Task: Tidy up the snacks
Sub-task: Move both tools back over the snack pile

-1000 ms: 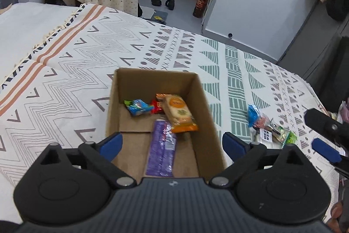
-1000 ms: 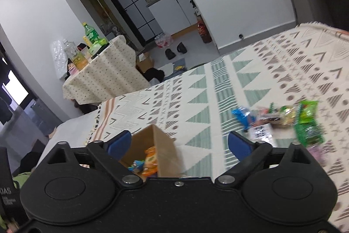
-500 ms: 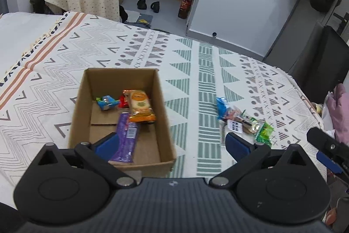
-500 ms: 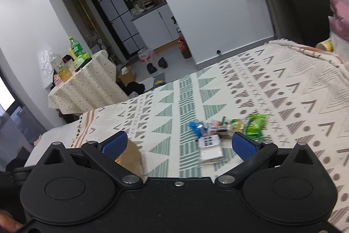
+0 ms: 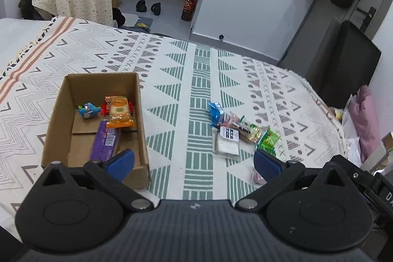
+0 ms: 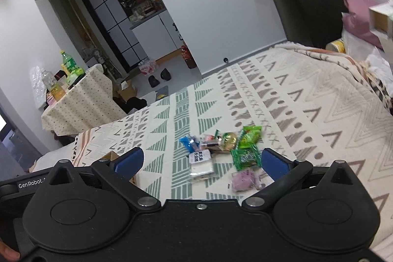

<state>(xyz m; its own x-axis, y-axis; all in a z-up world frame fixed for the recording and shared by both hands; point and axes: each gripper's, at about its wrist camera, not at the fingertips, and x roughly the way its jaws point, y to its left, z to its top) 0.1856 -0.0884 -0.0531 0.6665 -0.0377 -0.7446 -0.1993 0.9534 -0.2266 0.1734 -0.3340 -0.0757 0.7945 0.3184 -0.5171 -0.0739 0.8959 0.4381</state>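
Left wrist view: our left claw (image 5: pixel 194 161) gapes empty, box (image 5: pixel 56 114) at ten o'clock, snack pile (image 5: pixel 235 131) at one; our right claw (image 6: pixel 200 161) gapes empty too.

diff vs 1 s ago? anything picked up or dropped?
Nothing picked up or dropped. Both tongs, left and right, stayed open and empty. Both swung right, away from the cardboard box toward the loose snack pile, which now sits between the right tongs' fingers in their view. Box contents and pile look unchanged.
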